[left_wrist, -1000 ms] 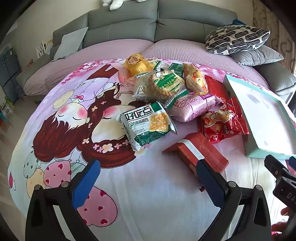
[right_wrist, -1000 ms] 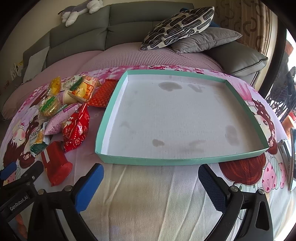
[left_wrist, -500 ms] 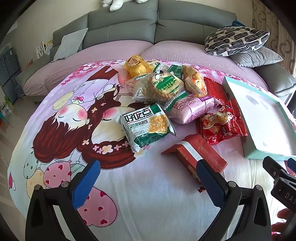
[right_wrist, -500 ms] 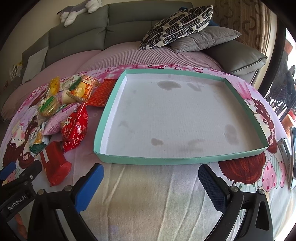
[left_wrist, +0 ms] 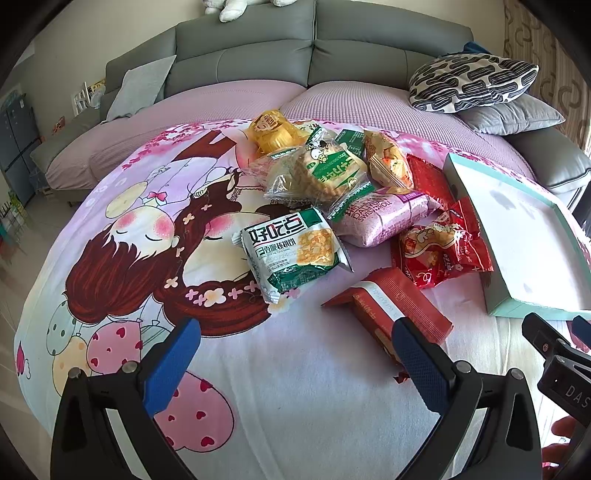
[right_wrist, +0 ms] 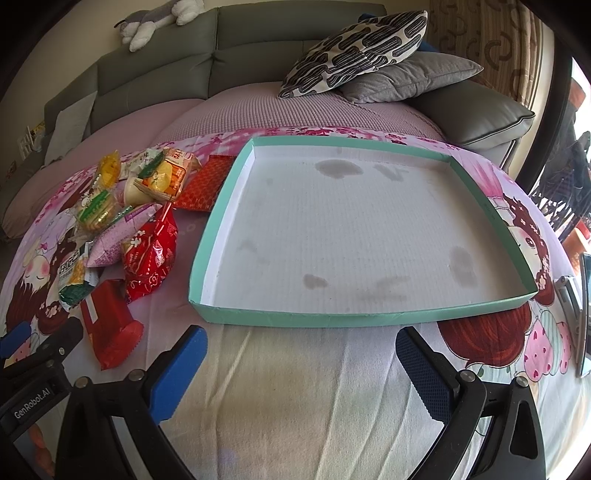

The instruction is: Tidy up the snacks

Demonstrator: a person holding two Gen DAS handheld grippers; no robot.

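Observation:
A heap of snack packets lies on the cartoon-print cloth [left_wrist: 258, 387]. It includes a green-white packet [left_wrist: 295, 254], a pink Swiss roll bag [left_wrist: 384, 218], a red bag [left_wrist: 439, 251], clear cookie packs [left_wrist: 317, 173] and a yellow pack [left_wrist: 273, 131]. A long red packet [left_wrist: 391, 306] is nearest my left gripper [left_wrist: 295, 343], which is open and holds nothing. Right of the heap stands a shallow teal tray [right_wrist: 332, 319] with a stained white floor and nothing in it. My right gripper [right_wrist: 299, 347] hangs open just in front of its near wall.
A grey sofa [left_wrist: 258, 48] with a pink seat cover runs along the back. On it are a black-and-white cushion [right_wrist: 354, 51], a grey pillow [right_wrist: 410, 74] and a plush toy [right_wrist: 155, 18]. A flat metallic device [right_wrist: 583, 314] lies at the cloth's right edge.
Both grippers stay open and both views shift only very slightly. No packet and no part of the tray has moved.

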